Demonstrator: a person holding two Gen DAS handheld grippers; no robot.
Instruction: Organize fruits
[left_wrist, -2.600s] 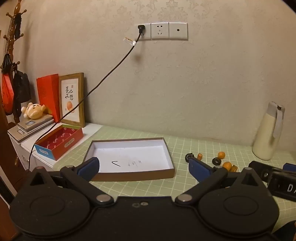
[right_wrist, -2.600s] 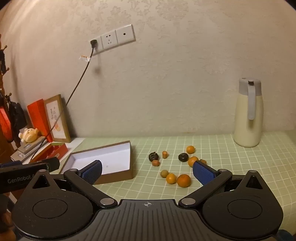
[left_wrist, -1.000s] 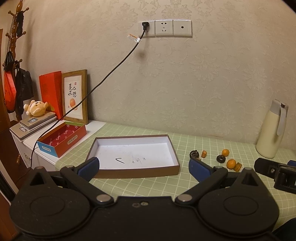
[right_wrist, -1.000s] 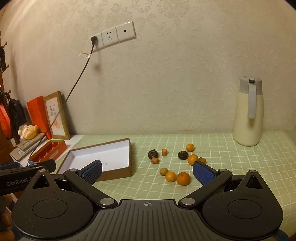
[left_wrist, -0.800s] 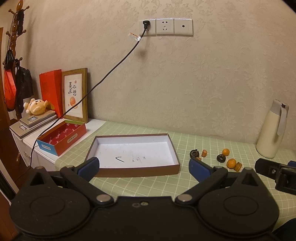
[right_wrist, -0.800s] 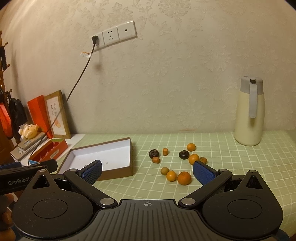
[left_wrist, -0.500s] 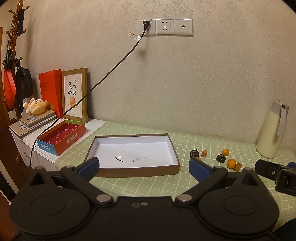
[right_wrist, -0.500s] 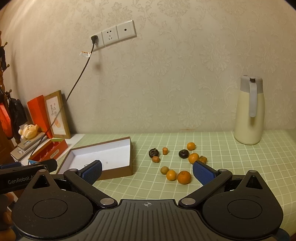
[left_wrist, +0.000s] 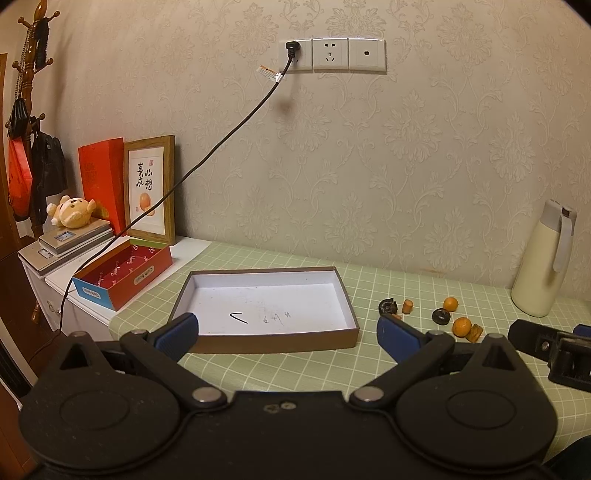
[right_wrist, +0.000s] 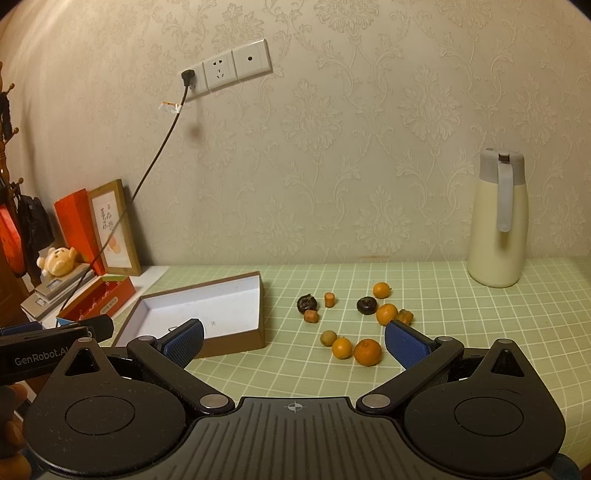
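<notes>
Nothing sorted yet, by the look of it: the box (left_wrist: 264, 308) lies bare, white card floor with a few pen marks, low brown walls, and every fruit sits out on the green checked mat (right_wrist: 480, 325) to its right. The left gripper (left_wrist: 286, 334) hangs wide open in front of the box, holding nothing; the right gripper (right_wrist: 293, 341) is spread wide too, empty, facing the scatter. Nearest it, a big orange (right_wrist: 367, 352) and a smaller one (right_wrist: 341, 348) side by side, round and dimpled, with a dull greenish ball (right_wrist: 328, 338) just beside. Further back, two wrinkled dark fruits (right_wrist: 307, 303), little orange stubs (right_wrist: 329, 299) cut like cylinders, and more small oranges (right_wrist: 386, 314). A smooth cream flask (right_wrist: 496, 221) stands well off right. All the picking is left, I'd judge.
</notes>
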